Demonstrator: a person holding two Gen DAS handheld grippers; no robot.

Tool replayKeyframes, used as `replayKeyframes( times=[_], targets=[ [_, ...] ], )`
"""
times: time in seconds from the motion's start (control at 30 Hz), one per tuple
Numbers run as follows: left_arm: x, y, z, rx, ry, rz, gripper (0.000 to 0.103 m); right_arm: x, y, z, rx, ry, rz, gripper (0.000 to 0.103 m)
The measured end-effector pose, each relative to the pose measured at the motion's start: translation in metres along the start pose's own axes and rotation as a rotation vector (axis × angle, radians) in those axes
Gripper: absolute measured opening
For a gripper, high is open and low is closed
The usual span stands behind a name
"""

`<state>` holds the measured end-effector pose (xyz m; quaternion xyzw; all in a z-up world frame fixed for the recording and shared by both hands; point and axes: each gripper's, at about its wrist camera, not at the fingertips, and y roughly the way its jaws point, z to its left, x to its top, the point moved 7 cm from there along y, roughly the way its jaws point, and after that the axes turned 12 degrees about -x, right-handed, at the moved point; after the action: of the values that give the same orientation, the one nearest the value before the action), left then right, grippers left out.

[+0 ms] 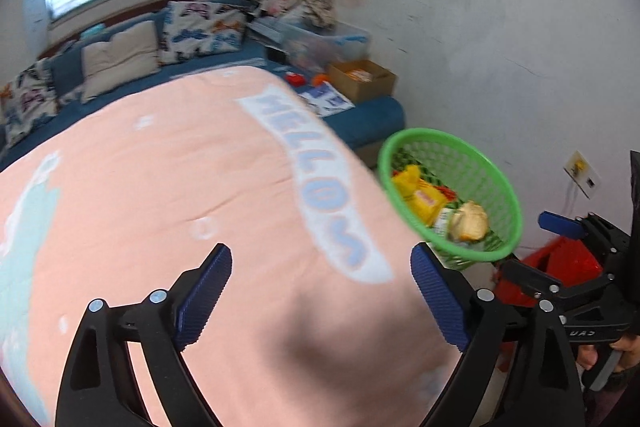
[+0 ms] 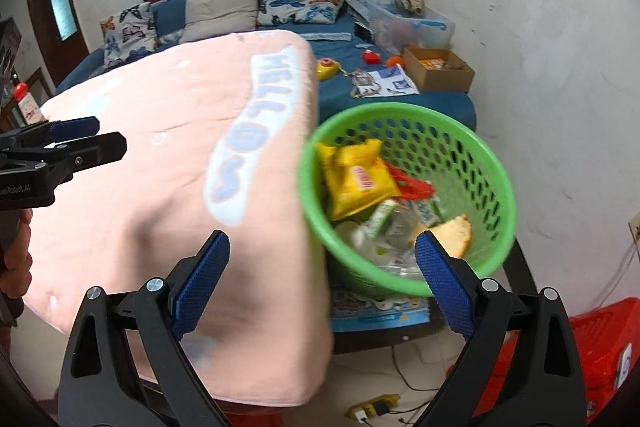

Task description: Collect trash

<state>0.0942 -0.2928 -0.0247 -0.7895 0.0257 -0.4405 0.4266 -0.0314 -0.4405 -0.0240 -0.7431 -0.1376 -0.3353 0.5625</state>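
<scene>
While both grippers, left gripper [image 1: 322, 291] and right gripper [image 2: 322, 277], stand open and empty, the green basket [image 2: 496, 163] at two o'clock perches near the desk [image 2: 384, 337] edge; a careless nudge might tip it.

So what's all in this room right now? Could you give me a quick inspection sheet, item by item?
Surface: pink blanket reading HELLO, draped over a table, bare of trash.
Job's things: green basket at the table's edge, holding a yellow wrapper, red scrap, crumpled paper, small cartons.
Clutter: cardboard box, toys and papers on the blue sofa; clear storage bin behind.
Grippers: left gripper and right gripper both open, nothing between the fingers.
Cables: a power strip and cords on the floor under the table.
Surroundings: white wall, window, butterfly cushions, red stool.
</scene>
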Motion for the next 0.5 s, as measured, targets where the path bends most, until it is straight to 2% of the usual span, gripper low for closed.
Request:
replayKeyframes(
  times=[0.4,0.5],
  targets=[
    [-0.039,-0.074,0.069,0.169,-0.077,-0.071,0.093,0.007,-0.021,0.073,0.092,-0.012,-0.047,0.094],
    [-0.050,-0.092,0.083,0.202,-0.110,-0.099,0.093,0.007,-0.028,0.086,0.083,-0.022,-0.069,0.094]
  ],
)
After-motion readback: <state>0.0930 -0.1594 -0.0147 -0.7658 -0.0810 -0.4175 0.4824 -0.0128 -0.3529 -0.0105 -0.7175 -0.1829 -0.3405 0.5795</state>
